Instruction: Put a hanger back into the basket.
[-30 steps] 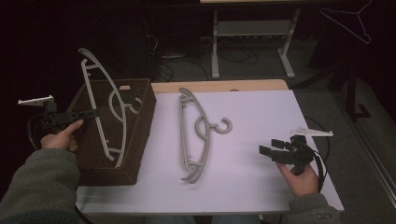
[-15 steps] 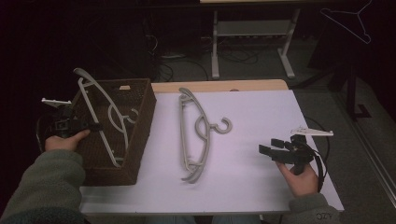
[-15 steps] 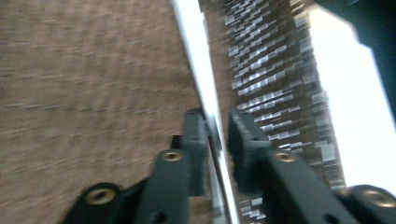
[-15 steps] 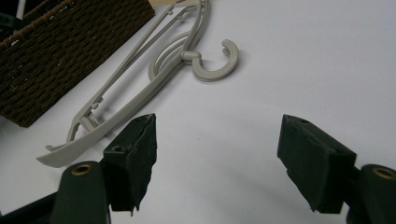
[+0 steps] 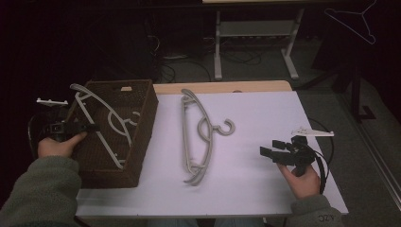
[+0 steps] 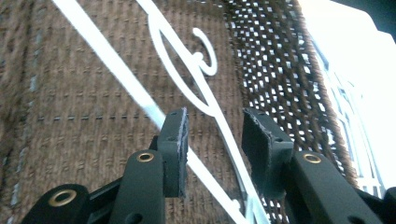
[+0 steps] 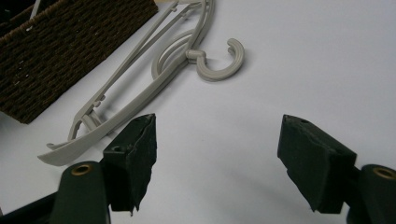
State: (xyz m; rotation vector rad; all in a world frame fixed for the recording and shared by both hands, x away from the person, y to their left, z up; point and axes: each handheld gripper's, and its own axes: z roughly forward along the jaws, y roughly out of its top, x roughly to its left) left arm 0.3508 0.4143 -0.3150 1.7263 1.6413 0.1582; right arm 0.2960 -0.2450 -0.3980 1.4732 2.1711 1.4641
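The hanger in the basket [image 5: 101,123] lies at the left of the high view, one end propped over the far left rim, the other down inside the wicker basket [image 5: 142,142]. Left gripper [image 5: 78,126]: jaws have just been opening; the hanger's bar runs between them, pads parted and not pressing. Risk: the propped end could catch on the jaws and lift or tip out as the hand withdraws. The basket holds this one hanger. A second hanger [image 5: 198,135] lies on the white table [image 5: 265,109], centre frame. Right gripper [image 5: 274,152]: jaws wide, empty, lower right.
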